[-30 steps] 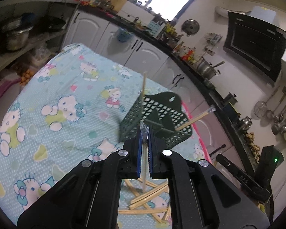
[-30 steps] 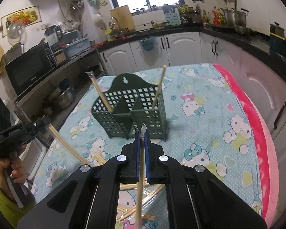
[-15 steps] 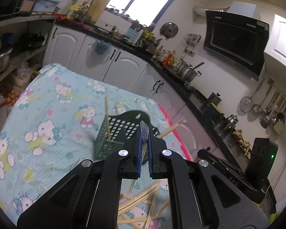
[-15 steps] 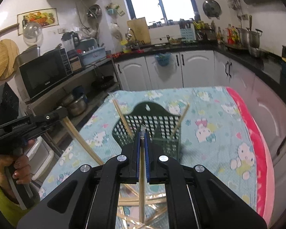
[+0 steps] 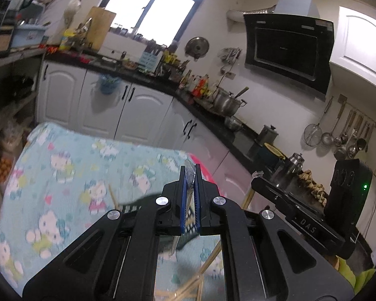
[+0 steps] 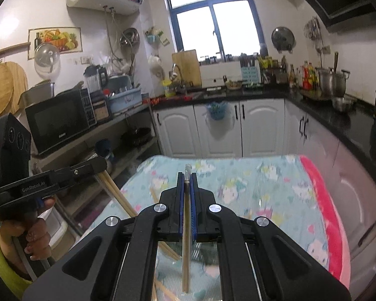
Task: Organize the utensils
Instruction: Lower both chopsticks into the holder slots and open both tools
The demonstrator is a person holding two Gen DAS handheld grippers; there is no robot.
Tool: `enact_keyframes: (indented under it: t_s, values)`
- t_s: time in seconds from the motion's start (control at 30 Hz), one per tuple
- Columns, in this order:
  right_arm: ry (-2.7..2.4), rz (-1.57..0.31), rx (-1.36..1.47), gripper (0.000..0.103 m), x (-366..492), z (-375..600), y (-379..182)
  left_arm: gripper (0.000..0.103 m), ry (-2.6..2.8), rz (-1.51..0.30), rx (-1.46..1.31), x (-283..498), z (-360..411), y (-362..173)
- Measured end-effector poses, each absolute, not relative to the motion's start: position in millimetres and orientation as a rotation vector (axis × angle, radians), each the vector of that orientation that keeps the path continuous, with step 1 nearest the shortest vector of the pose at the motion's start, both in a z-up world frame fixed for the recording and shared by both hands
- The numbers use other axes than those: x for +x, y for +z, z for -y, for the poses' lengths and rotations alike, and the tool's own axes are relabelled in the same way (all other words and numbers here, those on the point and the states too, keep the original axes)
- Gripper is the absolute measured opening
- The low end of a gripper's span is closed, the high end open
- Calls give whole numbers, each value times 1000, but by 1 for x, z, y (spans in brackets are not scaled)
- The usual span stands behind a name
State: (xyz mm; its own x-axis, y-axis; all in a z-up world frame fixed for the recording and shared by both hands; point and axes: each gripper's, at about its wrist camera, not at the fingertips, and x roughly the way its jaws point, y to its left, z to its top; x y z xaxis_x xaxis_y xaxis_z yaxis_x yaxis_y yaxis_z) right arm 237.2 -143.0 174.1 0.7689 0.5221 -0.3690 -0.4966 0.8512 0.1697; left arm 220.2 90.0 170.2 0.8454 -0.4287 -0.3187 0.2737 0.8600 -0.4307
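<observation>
My left gripper (image 5: pixel 190 173) is shut on a wrapped pair of chopsticks (image 5: pixel 188 213) and is raised above the table. My right gripper (image 6: pixel 187 175) is shut on a wooden chopstick (image 6: pixel 186 240) that hangs down between the pads. The green utensil basket (image 5: pixel 135 204) is mostly hidden behind my left gripper; one chopstick (image 5: pixel 112 195) stands in it. Loose chopsticks (image 5: pixel 188 286) lie on the cloth below. The left gripper with its chopsticks (image 6: pixel 115 193) shows at the left of the right wrist view, the right gripper (image 5: pixel 258 178) at the right of the left wrist view.
The table wears a light blue cartoon-cat cloth (image 6: pixel 250 183) with a pink edge (image 6: pixel 336 225). White cabinets (image 6: pixel 223 128) and a black countertop (image 5: pixel 213 115) run behind and to the right. A microwave (image 6: pixel 60 123) stands on a shelf at the left.
Both grippers have risen and tilted up with their chopsticks; the basket has dropped low in both views and is now mostly hidden behind the grippers.
</observation>
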Motion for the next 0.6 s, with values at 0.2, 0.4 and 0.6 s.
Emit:
enact_keyframes:
  t_s: [0.2,0.4,0.6]
  values:
    - [529,-338,44,5,254,137,199,2,-390,-365,-323,237,-89,192]
    - [526,-282,42,5,264,132,208,2,-373,-336,-281,249,-87,199]
    - [507,-205,-12,5,268,123,206,2,-356,-363,-270,264,-82,187]
